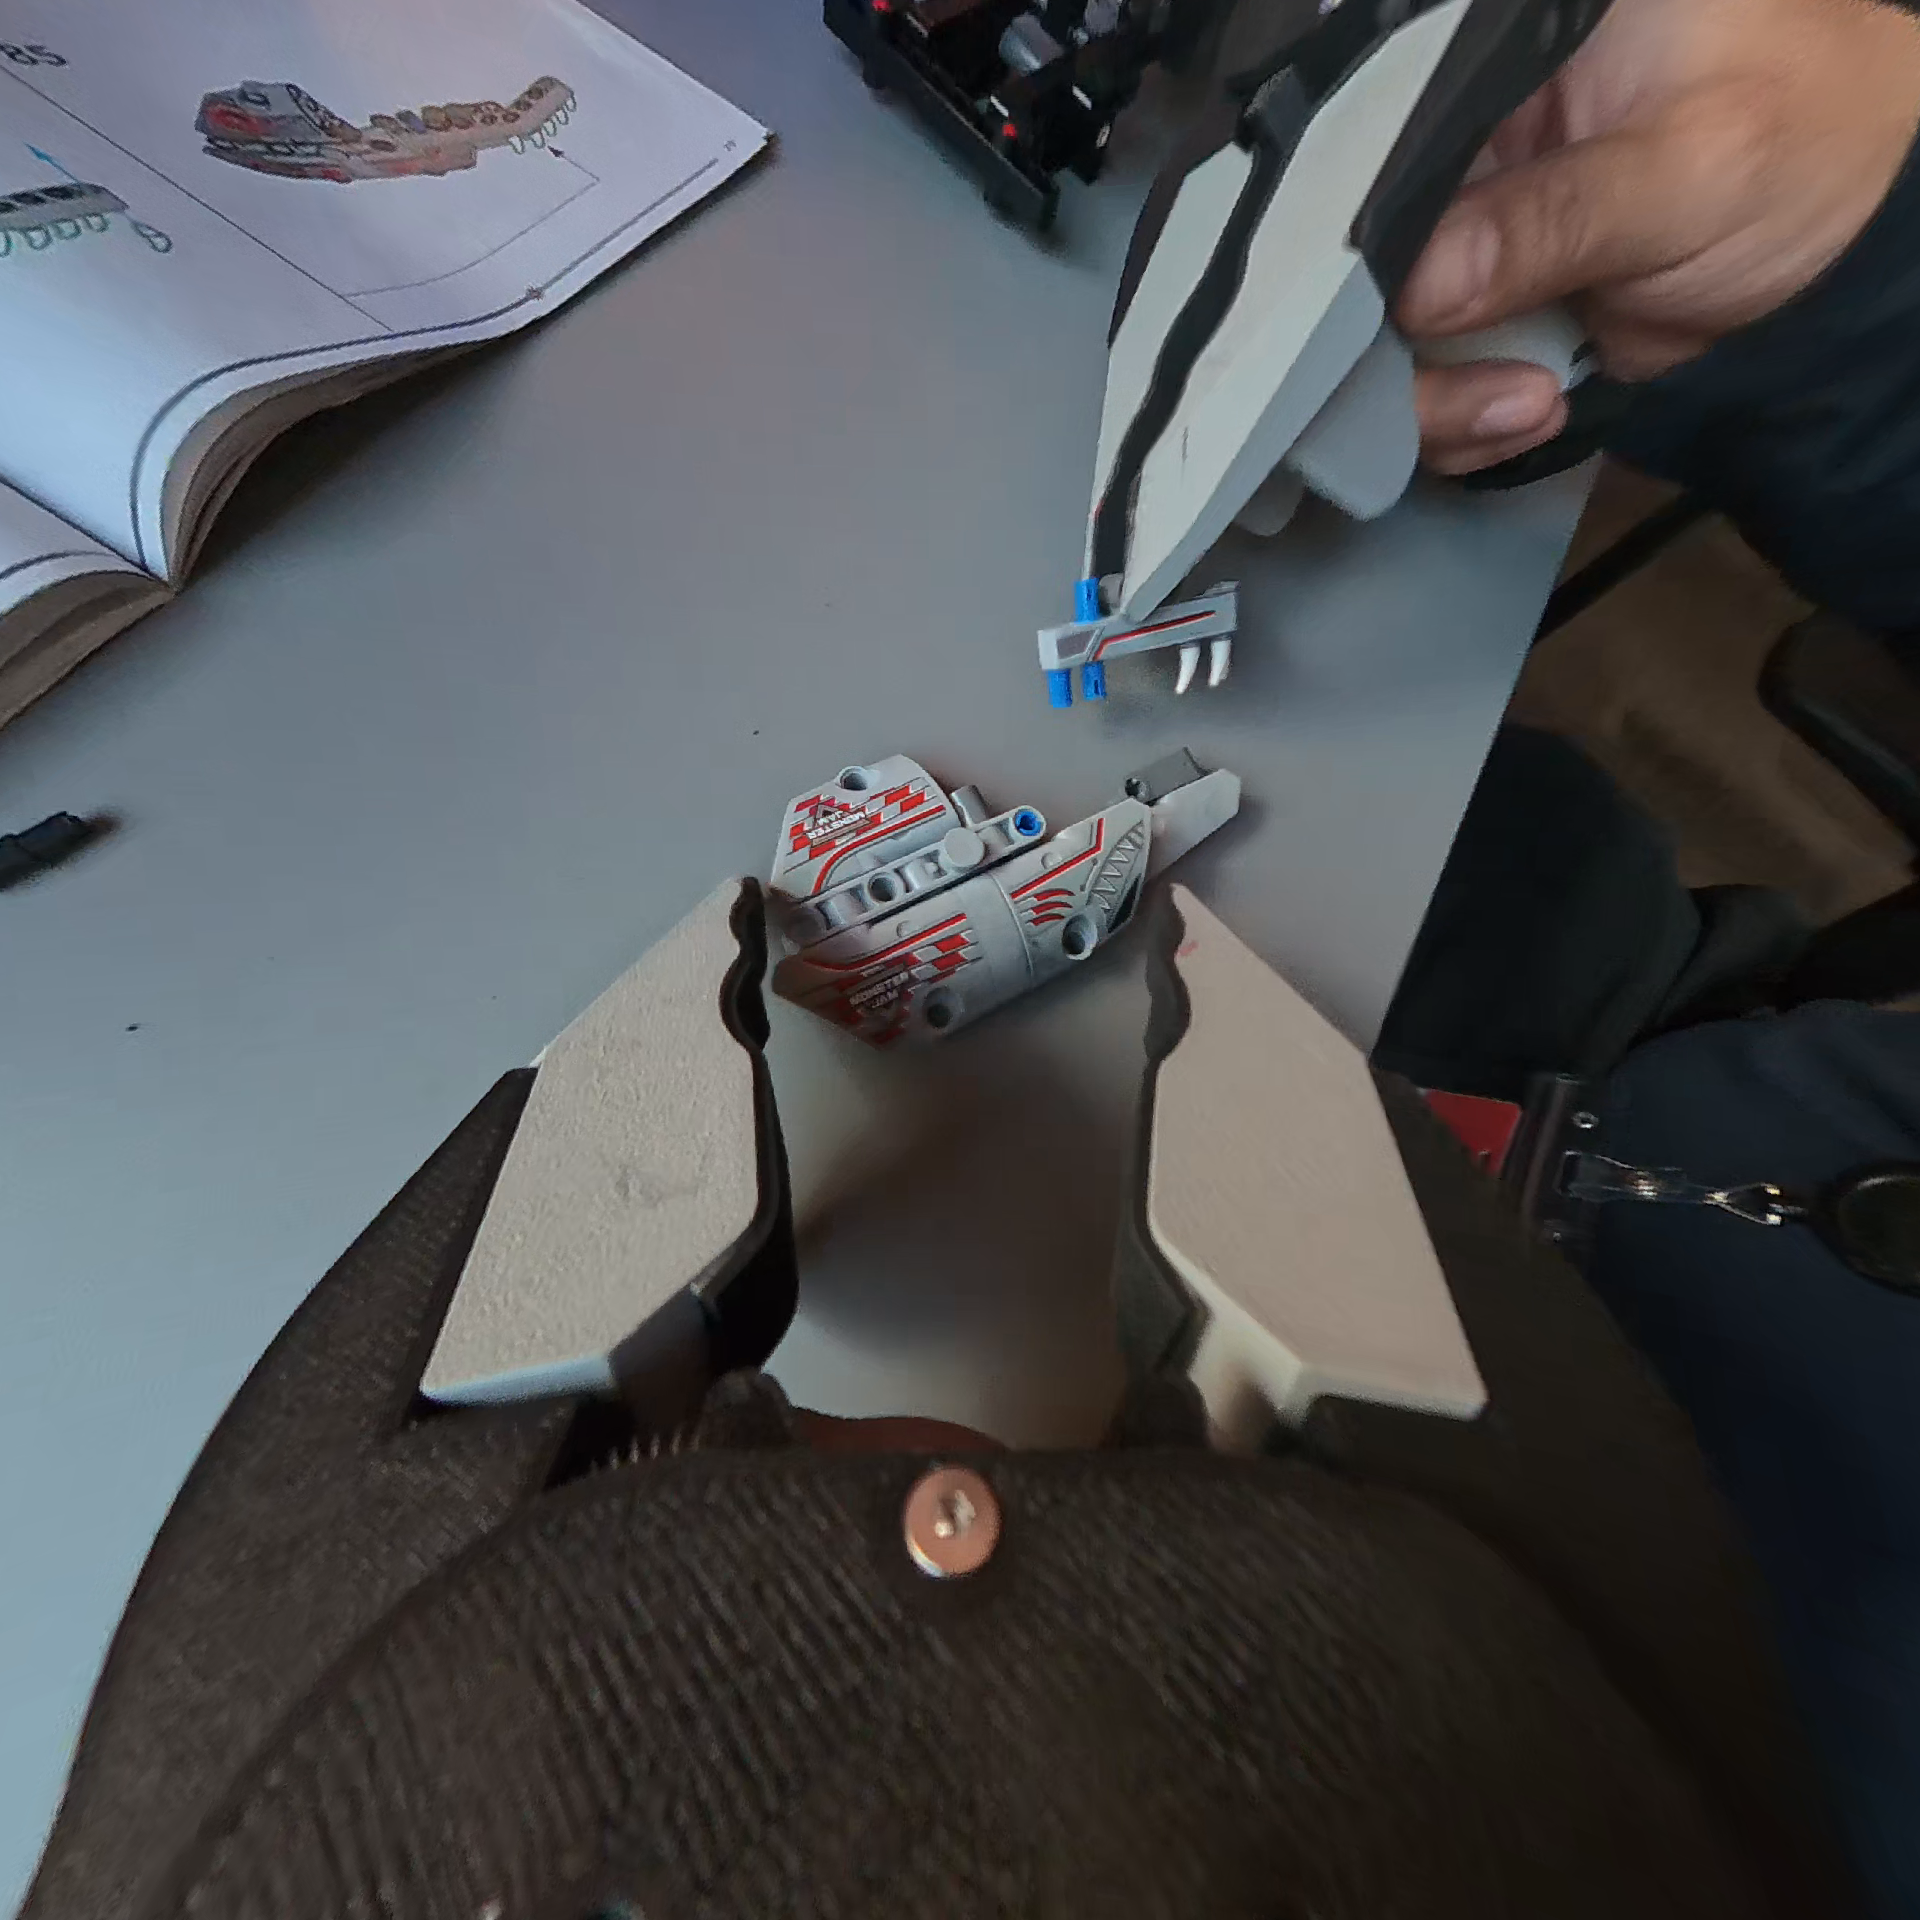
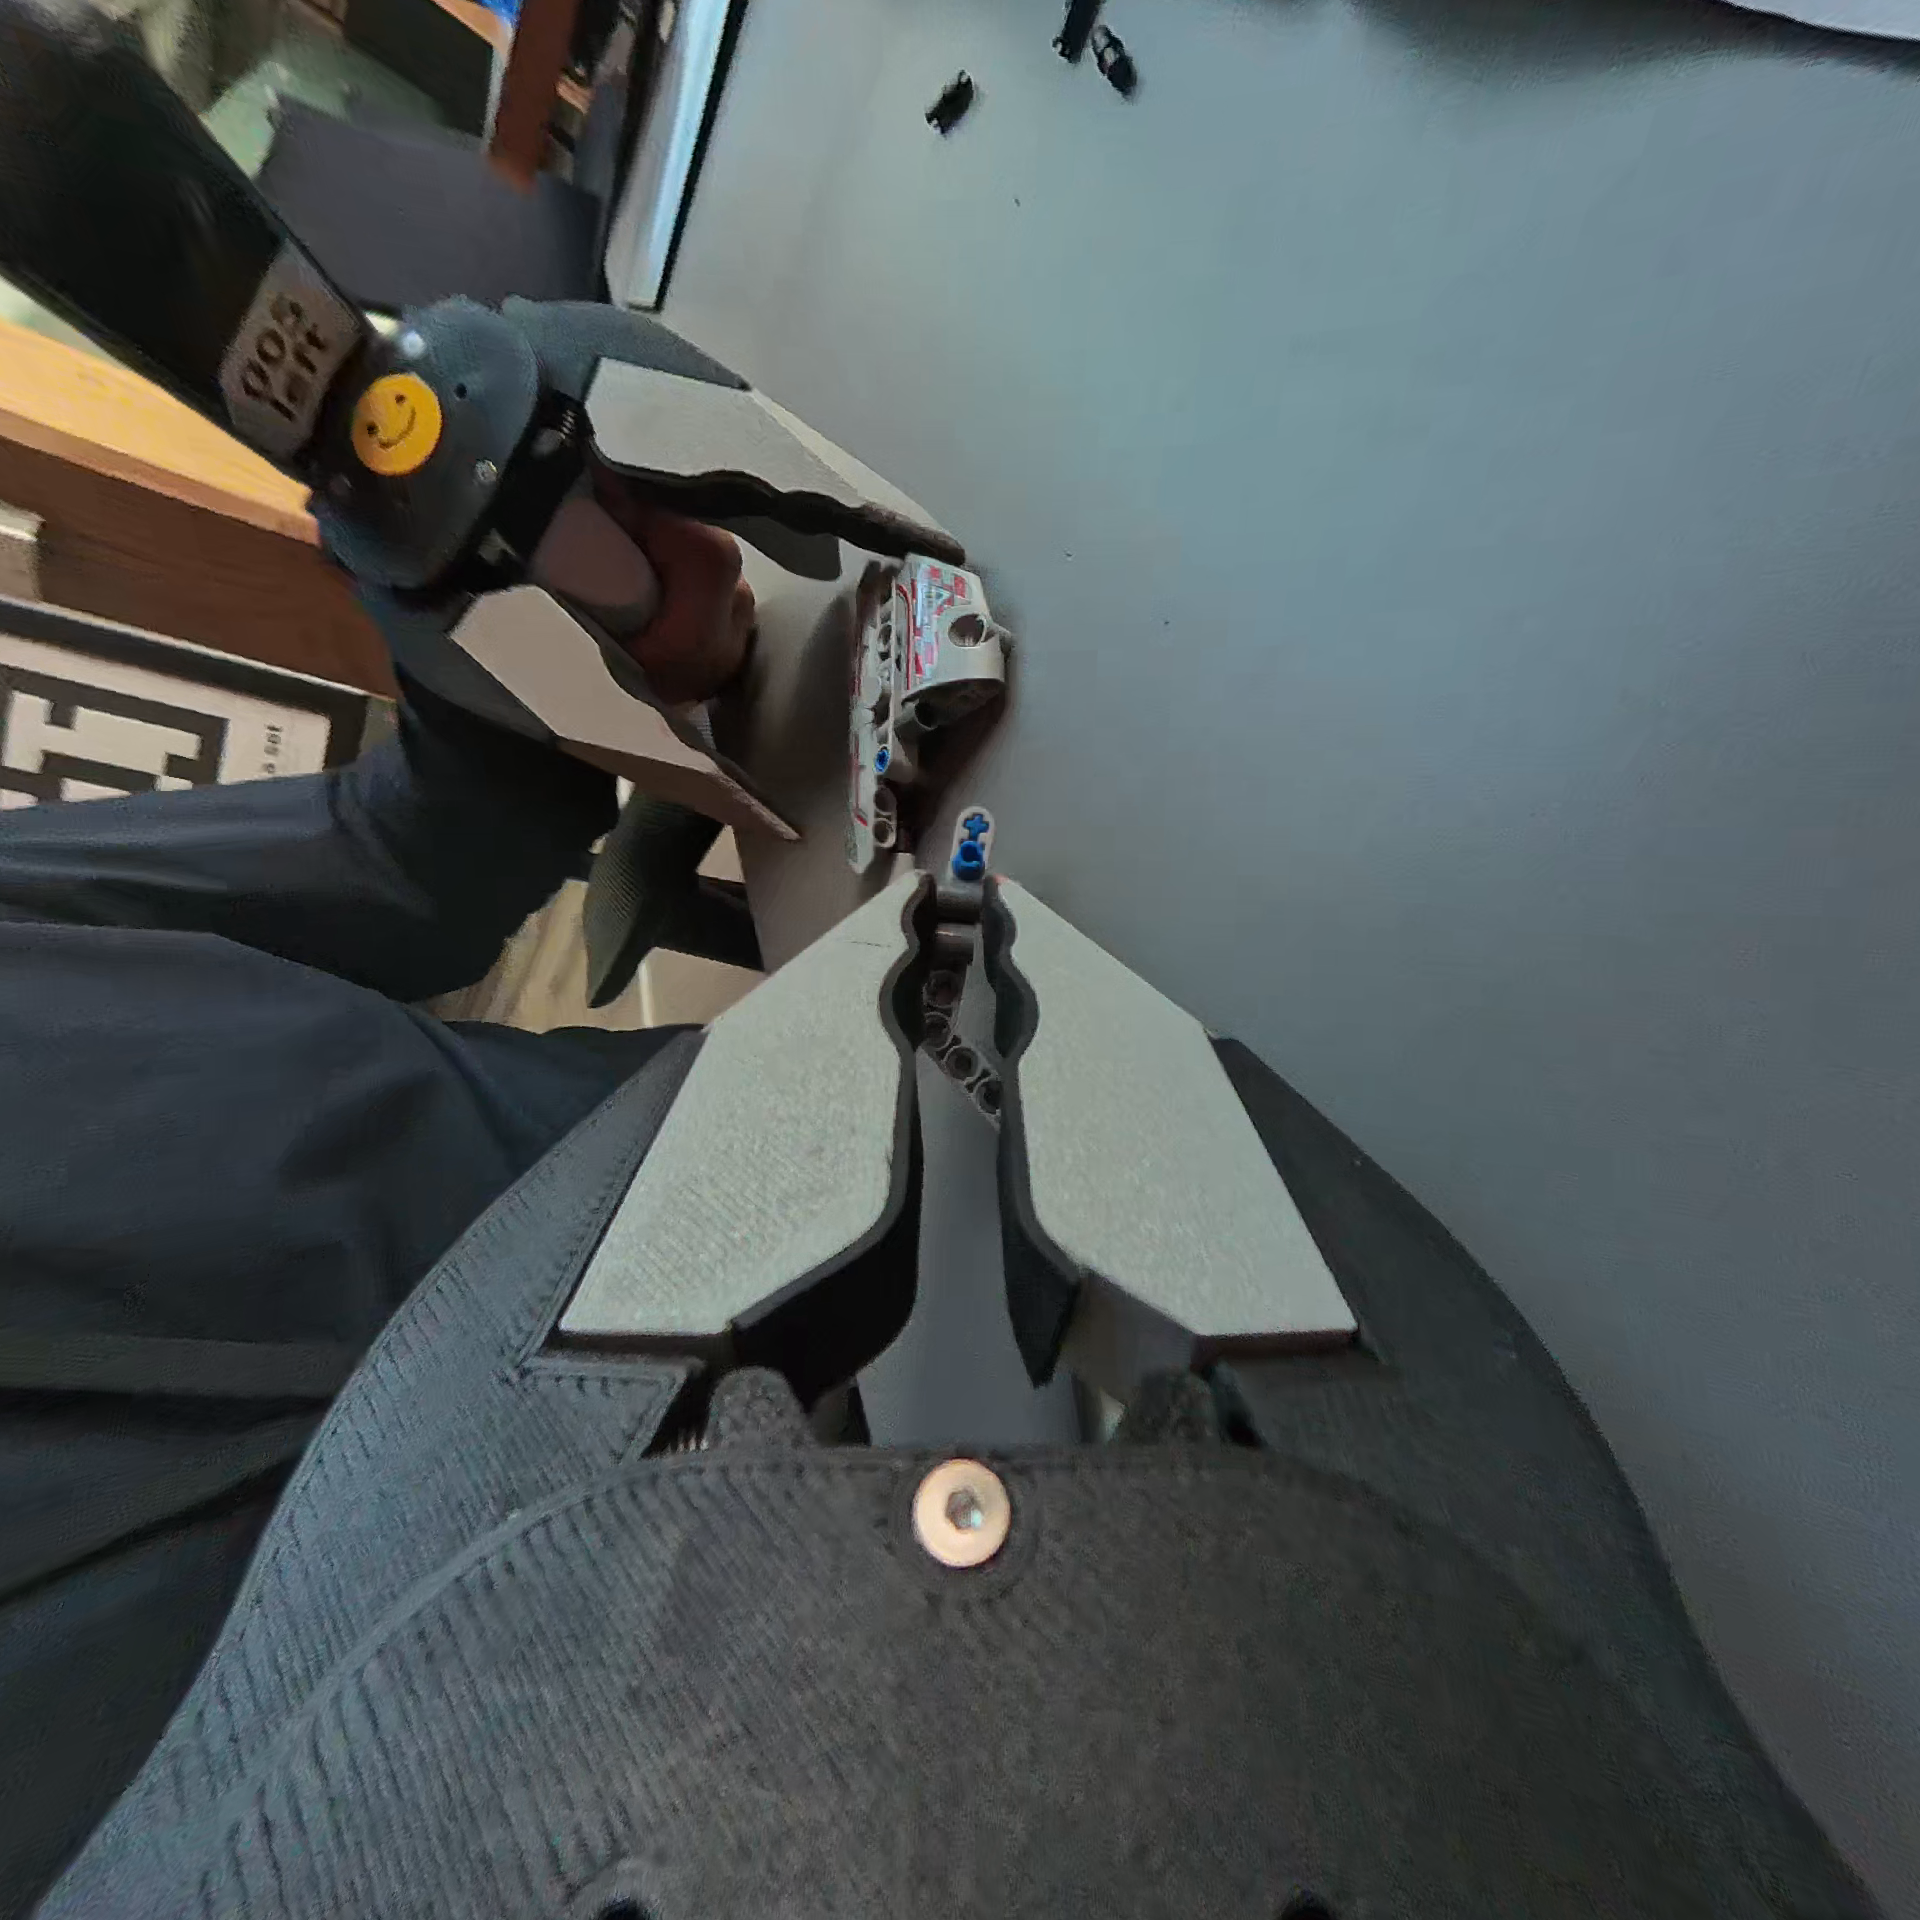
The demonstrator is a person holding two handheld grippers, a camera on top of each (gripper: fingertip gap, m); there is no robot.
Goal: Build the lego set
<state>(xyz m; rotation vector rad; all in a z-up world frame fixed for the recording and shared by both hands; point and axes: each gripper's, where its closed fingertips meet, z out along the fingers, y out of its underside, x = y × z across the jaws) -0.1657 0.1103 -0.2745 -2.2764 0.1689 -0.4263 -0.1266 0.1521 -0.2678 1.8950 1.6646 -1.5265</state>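
Fingers of the left gripper (image 1: 956, 914) stand wide apart just short of the grey curved lego body with red stripes (image 1: 956, 894), which lies on the grey table (image 1: 520, 727) partly between their tips, the left tip at its edge. Beyond it the right gripper (image 1: 1117, 597), held in a hand (image 1: 1652, 239), is clamped on a small grey lego beam with blue pins and white teeth (image 1: 1138, 634), raised near the body. Only the left wrist view shows the open instruction booklet (image 1: 260, 260) and a black lego assembly (image 1: 987, 94) farthest off; only the right wrist view shows small black pieces (image 2: 951, 102) scattered across the far tabletop.
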